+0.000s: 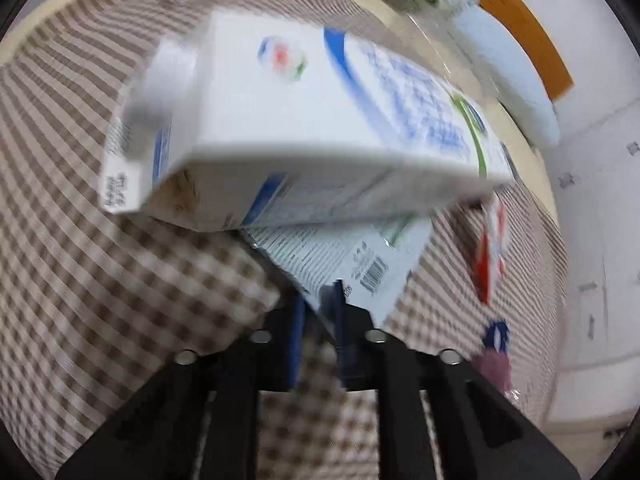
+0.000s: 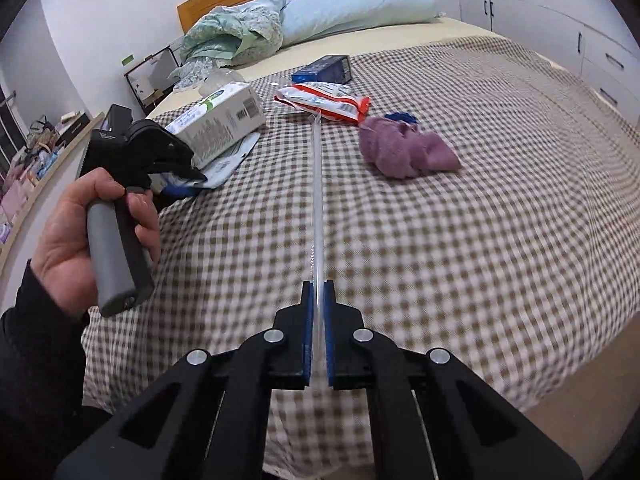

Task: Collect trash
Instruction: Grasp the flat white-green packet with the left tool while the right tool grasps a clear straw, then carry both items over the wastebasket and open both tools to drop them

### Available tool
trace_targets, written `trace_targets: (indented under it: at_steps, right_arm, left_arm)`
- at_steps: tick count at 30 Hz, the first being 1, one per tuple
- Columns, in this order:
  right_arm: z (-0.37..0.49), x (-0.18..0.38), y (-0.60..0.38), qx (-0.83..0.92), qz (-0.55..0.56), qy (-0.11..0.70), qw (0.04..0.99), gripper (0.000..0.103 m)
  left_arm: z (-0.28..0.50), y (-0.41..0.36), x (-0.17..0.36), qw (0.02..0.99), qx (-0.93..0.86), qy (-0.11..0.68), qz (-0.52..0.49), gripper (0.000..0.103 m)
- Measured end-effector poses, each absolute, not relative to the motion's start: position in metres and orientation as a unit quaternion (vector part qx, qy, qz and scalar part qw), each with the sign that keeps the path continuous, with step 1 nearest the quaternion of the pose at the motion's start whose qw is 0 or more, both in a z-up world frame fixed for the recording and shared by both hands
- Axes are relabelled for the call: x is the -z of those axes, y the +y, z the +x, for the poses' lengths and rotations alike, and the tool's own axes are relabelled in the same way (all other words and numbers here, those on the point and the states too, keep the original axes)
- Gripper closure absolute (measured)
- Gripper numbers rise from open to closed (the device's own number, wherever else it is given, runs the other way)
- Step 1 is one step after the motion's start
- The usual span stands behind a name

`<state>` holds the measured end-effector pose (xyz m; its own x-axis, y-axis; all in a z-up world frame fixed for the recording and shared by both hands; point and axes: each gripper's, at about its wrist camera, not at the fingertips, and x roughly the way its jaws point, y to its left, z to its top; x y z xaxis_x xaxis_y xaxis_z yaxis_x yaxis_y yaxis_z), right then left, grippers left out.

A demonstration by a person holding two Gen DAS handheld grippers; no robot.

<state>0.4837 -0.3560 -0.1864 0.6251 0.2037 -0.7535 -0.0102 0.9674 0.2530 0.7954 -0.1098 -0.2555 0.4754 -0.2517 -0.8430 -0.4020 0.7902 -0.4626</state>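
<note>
A bed (image 2: 440, 240) is covered by a checked blanket. On it, around its middle, a purple cloth (image 2: 404, 148) is seen, with a red-white wrapper (image 2: 324, 100) at 11 o'clock, a blue box (image 2: 322, 70) beyond, a carton (image 2: 218, 120) at 9 o'clock. A pillow (image 2: 356, 8) lies at 12 o'clock.

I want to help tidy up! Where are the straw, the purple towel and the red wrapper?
straw (image 2: 318, 200): right wrist view, middle of its clear tube.
purple towel (image 2: 408, 150): right wrist view, centre of the crumpled cloth.
red wrapper (image 2: 326, 100): right wrist view, middle of the packet.
</note>
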Motion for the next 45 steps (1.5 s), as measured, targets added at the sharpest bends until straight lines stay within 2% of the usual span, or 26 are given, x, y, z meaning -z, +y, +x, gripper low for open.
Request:
trace_targets:
  at_steps: [2, 6, 10, 19, 26, 33, 40, 41, 44, 45]
  right_arm:
    - [0.471, 0.183, -0.366, -0.059, 0.123, 0.425, 0.895, 0.098]
    - [0.447, 0.177, -0.379, -0.058, 0.127, 0.416, 0.898, 0.098]
    - [0.42, 0.177, -0.392, -0.053, 0.13, 0.417, 0.898, 0.098]
    - [0.341, 0.185, -0.424, -0.018, 0.145, 0.43, 0.891, 0.098]
    - [0.255, 0.224, -0.479, 0.056, 0.152, 0.483, 0.861, 0.098]
    - [0.184, 0.314, -0.5, 0.08, 0.173, 0.587, 0.787, 0.098]
    - [0.167, 0.42, -0.507, 0.071, 0.155, 0.666, 0.726, 0.097]
    - [0.171, 0.429, -0.509, 0.065, 0.15, 0.665, 0.729, 0.095]
    - [0.179, 0.452, -0.527, 0.114, 0.125, 0.656, 0.736, 0.035]
    - [0.179, 0.454, -0.536, 0.127, 0.14, 0.649, 0.737, 0.035]
  left_arm:
    - [0.781, -0.115, 0.25, 0.795, -0.022, 0.514, -0.32, 0.099]
    - [0.721, -0.134, 0.229, 0.817, 0.057, 0.513, -0.256, 0.102]
    - [0.65, -0.155, 0.213, 0.826, 0.113, 0.515, -0.199, 0.103]
    - [0.55, -0.174, 0.184, 0.846, 0.145, 0.497, -0.126, 0.103]
    - [0.487, -0.225, 0.178, 0.82, 0.23, 0.517, -0.088, 0.103]
    - [0.436, -0.312, 0.225, 0.742, 0.298, 0.599, -0.047, 0.103]
    - [0.396, -0.366, 0.313, 0.663, 0.244, 0.708, -0.001, 0.103]
    - [0.393, -0.371, 0.32, 0.657, 0.24, 0.715, 0.003, 0.103]
    - [0.378, -0.393, 0.353, 0.644, 0.209, 0.735, 0.042, 0.103]
    - [0.377, -0.398, 0.36, 0.643, 0.205, 0.736, 0.054, 0.103]
